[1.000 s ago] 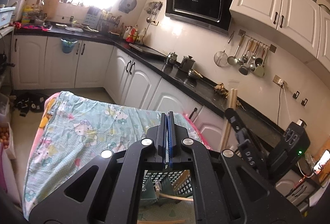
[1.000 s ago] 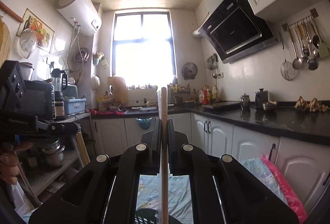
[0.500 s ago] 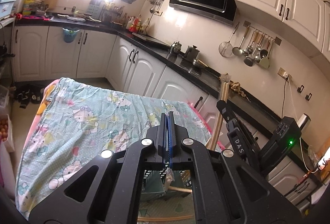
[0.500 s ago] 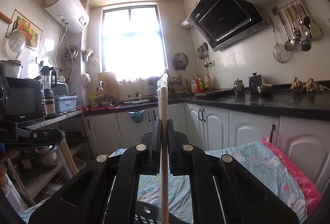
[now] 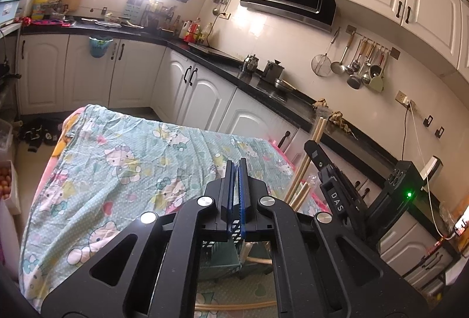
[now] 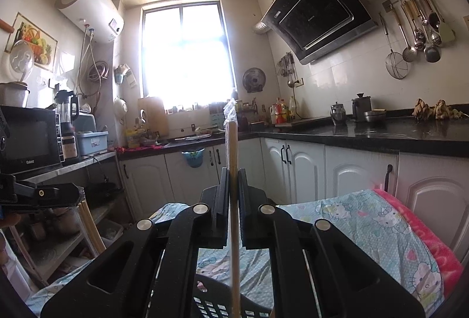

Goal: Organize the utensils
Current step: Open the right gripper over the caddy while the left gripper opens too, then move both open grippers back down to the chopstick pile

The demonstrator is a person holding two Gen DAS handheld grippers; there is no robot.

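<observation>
My right gripper is shut on a bundle of wooden chopsticks in clear wrap, held upright. Their lower end hangs over a black slotted basket at the bottom edge. In the left wrist view the same chopsticks slant up beside the right gripper. My left gripper is shut, its blue pads together, above a green and black basket. In the right wrist view pale sticks hang below the left gripper; I cannot tell if it holds them.
A table under a cartoon-cat cloth stretches ahead, and a loose stick lies on its near part. Black worktops with white cabinets run along the walls. A shelf with a microwave stands at the left.
Both grippers have come down, and the cloth-covered table fills more of each view. The right gripper keeps its hold on the chopsticks, now lower over the basket.
</observation>
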